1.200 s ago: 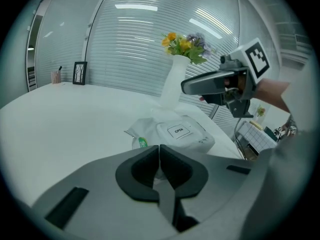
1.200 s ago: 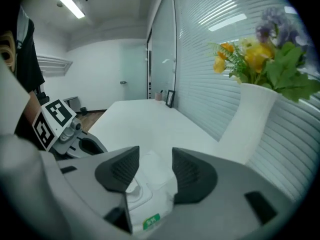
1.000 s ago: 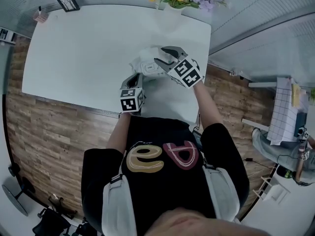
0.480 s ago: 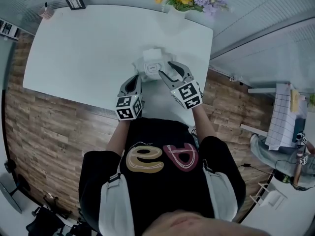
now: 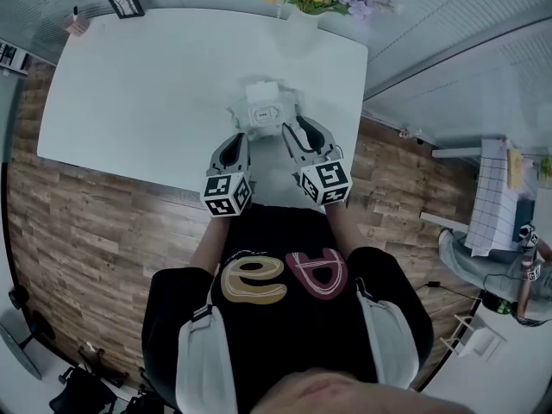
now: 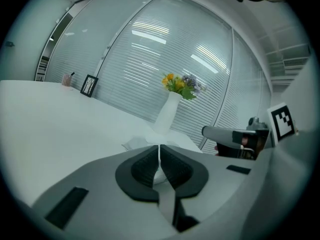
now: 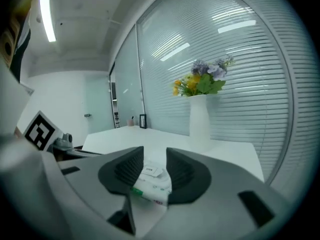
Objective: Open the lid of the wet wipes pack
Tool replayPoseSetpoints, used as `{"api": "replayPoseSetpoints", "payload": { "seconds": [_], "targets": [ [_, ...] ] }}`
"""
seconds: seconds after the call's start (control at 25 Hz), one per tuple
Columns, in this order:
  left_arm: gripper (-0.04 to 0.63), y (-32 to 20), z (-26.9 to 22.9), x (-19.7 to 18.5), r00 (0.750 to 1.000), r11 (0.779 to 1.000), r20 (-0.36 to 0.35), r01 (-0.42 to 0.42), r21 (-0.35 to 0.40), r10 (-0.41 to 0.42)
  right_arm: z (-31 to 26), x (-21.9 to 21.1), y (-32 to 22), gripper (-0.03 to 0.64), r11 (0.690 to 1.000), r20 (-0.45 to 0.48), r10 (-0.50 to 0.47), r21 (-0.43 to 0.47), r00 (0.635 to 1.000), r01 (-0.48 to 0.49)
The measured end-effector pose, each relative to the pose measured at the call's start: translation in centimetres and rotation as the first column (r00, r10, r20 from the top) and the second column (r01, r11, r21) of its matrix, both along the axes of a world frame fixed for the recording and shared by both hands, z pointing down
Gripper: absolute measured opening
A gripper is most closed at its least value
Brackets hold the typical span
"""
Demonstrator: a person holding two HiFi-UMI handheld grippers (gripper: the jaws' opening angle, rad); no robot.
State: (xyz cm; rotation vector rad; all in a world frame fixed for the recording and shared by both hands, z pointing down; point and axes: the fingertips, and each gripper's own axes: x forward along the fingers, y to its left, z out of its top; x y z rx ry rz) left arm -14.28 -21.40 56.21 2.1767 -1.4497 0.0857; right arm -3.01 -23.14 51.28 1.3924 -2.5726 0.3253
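The white wet wipes pack (image 5: 262, 113) lies on the white table (image 5: 147, 84), with a small label on its top lid. My right gripper (image 5: 291, 133) is just near and right of it. Its jaws stand apart and are closing. In the right gripper view the pack (image 7: 151, 180) shows through the gap of the right gripper (image 7: 154, 160), and the pads do not press on it. My left gripper (image 5: 239, 141) hovers near and left of the pack, shut with nothing in it. In the left gripper view the left gripper (image 6: 159, 153) hides most of the pack (image 6: 142, 143).
A white vase of flowers (image 5: 304, 5) stands at the table's far edge behind the pack. A small black picture frame (image 5: 125, 3) sits at the far left corner. The table's near edge (image 5: 172, 190) runs just under both grippers, with wooden floor (image 5: 78, 231) beyond.
The right gripper has drawn back from over the pack to its near right side, and its jaws have narrowed. The left gripper has lifted slightly and tilted. The pack stays in place.
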Motion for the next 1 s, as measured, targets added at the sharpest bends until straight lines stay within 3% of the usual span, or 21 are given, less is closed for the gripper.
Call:
{"api": "replayPoseSetpoints", "payload": {
  "seconds": [0.48, 1.0],
  "targets": [
    [0.025, 0.5, -1.7, 2.0, 0.998, 0.996, 0.034, -0.06, 0.071, 0.057, 1.5, -0.2, 3.2, 0.02, 0.999, -0.053, 0.037, 0.007, 0.998, -0.036],
    [0.025, 1.8, -1.7, 3.1, 0.994, 0.992, 0.076, -0.091, 0.09, 0.085, 1.8, 0.1, 4.2, 0.011, 0.999, -0.105, 0.046, 0.023, 0.993, -0.044]
  ]
}}
